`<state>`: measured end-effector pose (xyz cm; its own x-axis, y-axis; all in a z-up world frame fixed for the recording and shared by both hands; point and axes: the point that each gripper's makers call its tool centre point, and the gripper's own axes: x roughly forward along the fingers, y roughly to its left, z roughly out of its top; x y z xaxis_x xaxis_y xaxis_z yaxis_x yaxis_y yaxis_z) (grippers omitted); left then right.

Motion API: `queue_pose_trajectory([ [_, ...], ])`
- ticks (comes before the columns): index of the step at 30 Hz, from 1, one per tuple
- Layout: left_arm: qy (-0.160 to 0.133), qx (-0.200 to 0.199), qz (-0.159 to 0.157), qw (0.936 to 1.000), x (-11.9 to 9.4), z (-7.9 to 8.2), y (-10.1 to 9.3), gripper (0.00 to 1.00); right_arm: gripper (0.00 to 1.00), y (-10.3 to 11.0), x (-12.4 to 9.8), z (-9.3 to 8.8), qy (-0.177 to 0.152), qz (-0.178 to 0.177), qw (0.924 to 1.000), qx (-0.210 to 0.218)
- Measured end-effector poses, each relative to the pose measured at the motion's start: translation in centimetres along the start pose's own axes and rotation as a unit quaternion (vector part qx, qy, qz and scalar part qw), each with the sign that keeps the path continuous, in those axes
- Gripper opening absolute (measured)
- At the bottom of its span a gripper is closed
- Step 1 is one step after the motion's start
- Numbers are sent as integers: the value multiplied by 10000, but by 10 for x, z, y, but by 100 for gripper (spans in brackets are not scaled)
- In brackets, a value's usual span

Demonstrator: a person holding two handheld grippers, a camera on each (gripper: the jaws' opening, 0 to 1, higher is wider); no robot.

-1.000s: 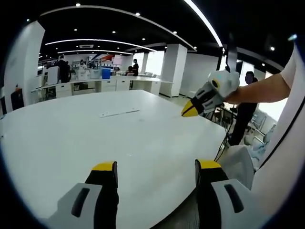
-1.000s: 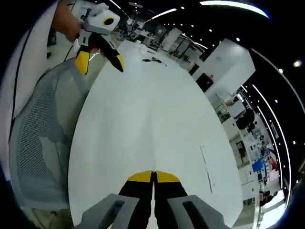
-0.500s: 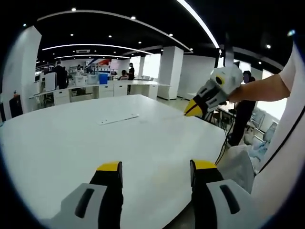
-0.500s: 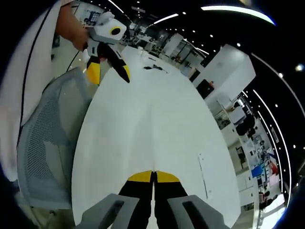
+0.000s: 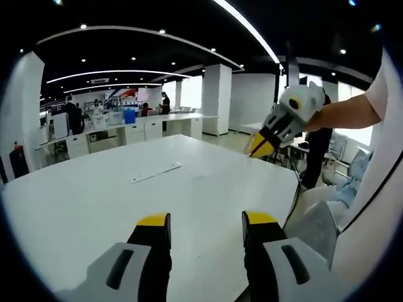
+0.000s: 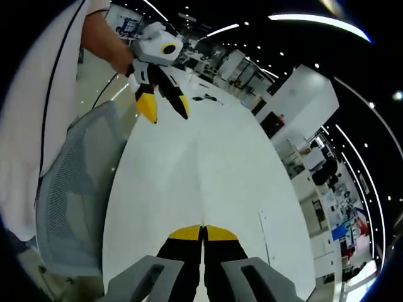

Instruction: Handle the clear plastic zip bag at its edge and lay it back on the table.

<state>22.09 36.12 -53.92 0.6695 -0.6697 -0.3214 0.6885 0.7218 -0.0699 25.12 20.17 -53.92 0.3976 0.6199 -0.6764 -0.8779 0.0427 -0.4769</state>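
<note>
From our open left gripper [image 5: 206, 228] the bag [image 5: 155, 172] lies at eleven o'clock — nearer than our closed, empty right gripper [image 6: 203, 233].

A broad white rounded table [image 5: 94, 189] spreads across the open office, a grey mesh-backed chair [image 6: 72, 189] pushed up just beside its edge; a dark cable [image 6: 206, 98] lies at its far end, white desks [image 5: 138, 129] and square pillars [image 5: 217, 97] beyond
</note>
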Motion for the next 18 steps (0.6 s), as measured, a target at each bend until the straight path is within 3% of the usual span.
queue_pose_trajectory([
  [10,20,451,-134,9989,1,20,0,28,0,3,-10,6,-76,71,9999,-16],
  [18,316,1364,-392,9894,4,29,-8,17,0,7,-15,10,-113,131,9998,-106],
])
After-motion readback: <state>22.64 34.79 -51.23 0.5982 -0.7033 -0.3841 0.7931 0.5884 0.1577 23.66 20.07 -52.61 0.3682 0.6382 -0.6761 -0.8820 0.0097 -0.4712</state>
